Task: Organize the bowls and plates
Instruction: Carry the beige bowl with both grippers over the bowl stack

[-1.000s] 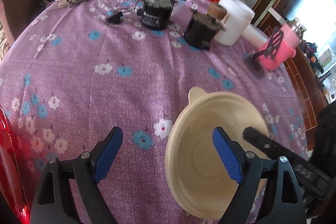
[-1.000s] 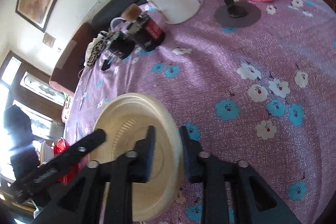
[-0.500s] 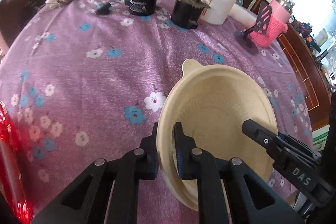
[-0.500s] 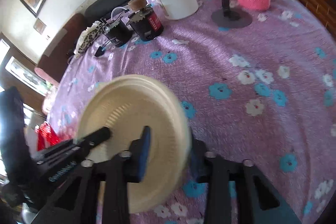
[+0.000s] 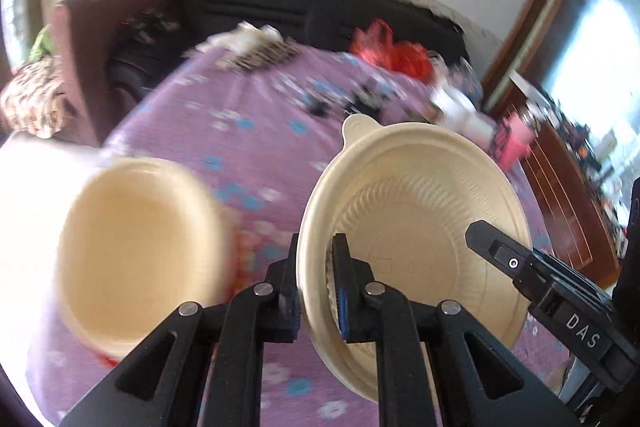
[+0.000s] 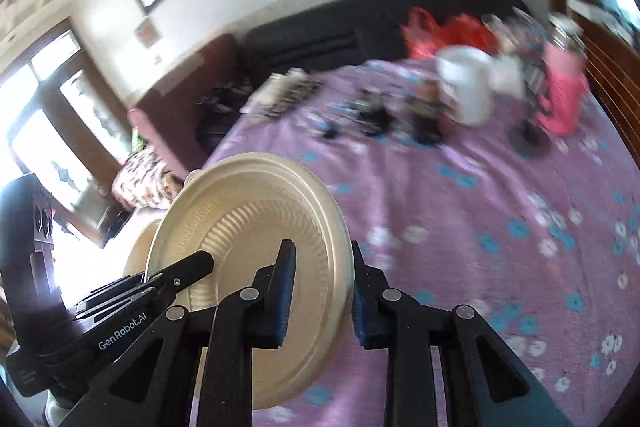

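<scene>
A cream plate (image 5: 420, 219) with a small tab on its rim is held in the air above the purple flowered tablecloth (image 5: 248, 131). My left gripper (image 5: 316, 291) is shut on its left rim. My right gripper (image 6: 320, 291) sits around the opposite rim of the same plate (image 6: 244, 227), with its jaws a little apart. A cream bowl (image 5: 136, 247) sits at the left, blurred, and its edge peeks out behind the plate in the right wrist view (image 6: 138, 251).
At the table's far side stand a white tub (image 6: 466, 89), a pink knitted holder (image 6: 562, 95), dark jars (image 6: 424, 115), a red bag (image 6: 444, 31) and a leopard-print cloth (image 6: 288, 95). A black sofa (image 5: 304, 15) lies behind the table.
Both grippers have lifted the plate and swung left. The cream bowl has come into the left wrist view. The right gripper's jaws have spread a little.
</scene>
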Available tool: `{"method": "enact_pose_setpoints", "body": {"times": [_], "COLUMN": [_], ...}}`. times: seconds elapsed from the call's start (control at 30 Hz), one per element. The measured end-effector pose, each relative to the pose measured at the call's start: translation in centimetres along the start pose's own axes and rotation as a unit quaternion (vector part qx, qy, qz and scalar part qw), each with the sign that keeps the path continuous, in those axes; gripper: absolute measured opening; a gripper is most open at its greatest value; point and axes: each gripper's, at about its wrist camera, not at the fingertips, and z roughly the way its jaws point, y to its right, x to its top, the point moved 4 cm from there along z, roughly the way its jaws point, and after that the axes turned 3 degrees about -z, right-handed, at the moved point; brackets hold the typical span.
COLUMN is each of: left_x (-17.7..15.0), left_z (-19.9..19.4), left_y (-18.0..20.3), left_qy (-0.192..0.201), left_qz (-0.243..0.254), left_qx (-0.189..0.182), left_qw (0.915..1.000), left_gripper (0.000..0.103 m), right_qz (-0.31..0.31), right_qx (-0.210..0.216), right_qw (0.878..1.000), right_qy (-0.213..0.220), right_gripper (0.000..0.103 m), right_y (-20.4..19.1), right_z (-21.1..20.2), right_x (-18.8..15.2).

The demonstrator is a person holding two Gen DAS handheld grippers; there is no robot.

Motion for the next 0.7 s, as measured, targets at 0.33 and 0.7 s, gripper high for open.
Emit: {"method": "enact_pose_setpoints", "body": {"times": [0.33, 0.7], "left_x": [1.1, 1.1], "left_z": [-4.3, -1.4], "left_y": [-12.5, -17.2], "left_qy": [0.036, 0.019], "left_qz": [-0.077, -0.092], "left_qx": [0.073, 0.115], "left_qw": [0.9937, 0.9889], "left_gripper": [0.013, 0.017], "right_qz": [-0.086, -0.1], "right_qx": [0.042, 0.023], "right_qw": [0.995, 0.993], "right_qy": [-0.025, -0.049], "right_gripper": [0.029, 0.029], "right_y": [-13.7, -17.3], "right_z": [6.1, 11.2], "right_x": [-0.5, -1.5]}}
